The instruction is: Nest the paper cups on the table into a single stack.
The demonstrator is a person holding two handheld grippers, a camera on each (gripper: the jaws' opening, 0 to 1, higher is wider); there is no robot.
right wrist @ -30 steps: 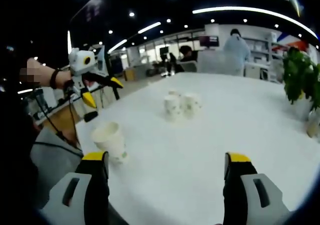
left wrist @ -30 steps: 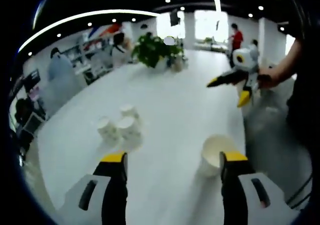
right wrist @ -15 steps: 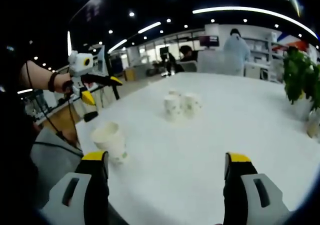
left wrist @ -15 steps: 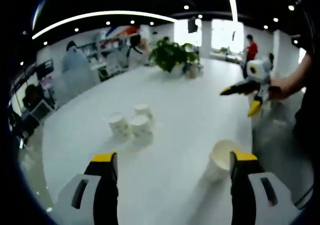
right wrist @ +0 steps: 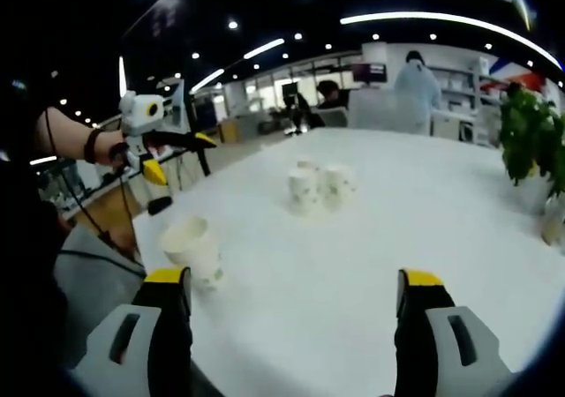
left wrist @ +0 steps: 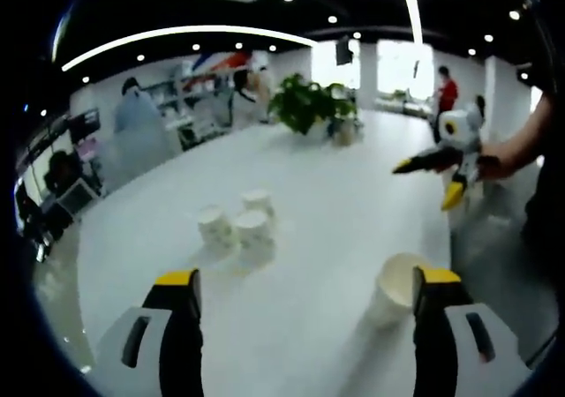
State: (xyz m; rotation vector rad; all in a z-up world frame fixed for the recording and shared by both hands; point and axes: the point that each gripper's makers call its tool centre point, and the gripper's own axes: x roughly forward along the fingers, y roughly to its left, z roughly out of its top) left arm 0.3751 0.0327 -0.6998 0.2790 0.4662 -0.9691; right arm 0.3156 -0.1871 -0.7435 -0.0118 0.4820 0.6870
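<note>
no legible text, labels or signs anywhere

Our 2 grippers, left gripper (left wrist: 305,291) and right gripper (right wrist: 294,291), have grey bodies, black jaws, yellow tips.

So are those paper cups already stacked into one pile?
No, in the right gripper view three cups stand side by side in a cluster and a fourth cup stands apart near the table edge.

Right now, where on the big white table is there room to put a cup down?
The white table is bare between the cluster of three white paper cups and the green potted plant. It is also bare between that cluster and the single open white paper cup near the edge. The cluster itself is crowded.
</note>
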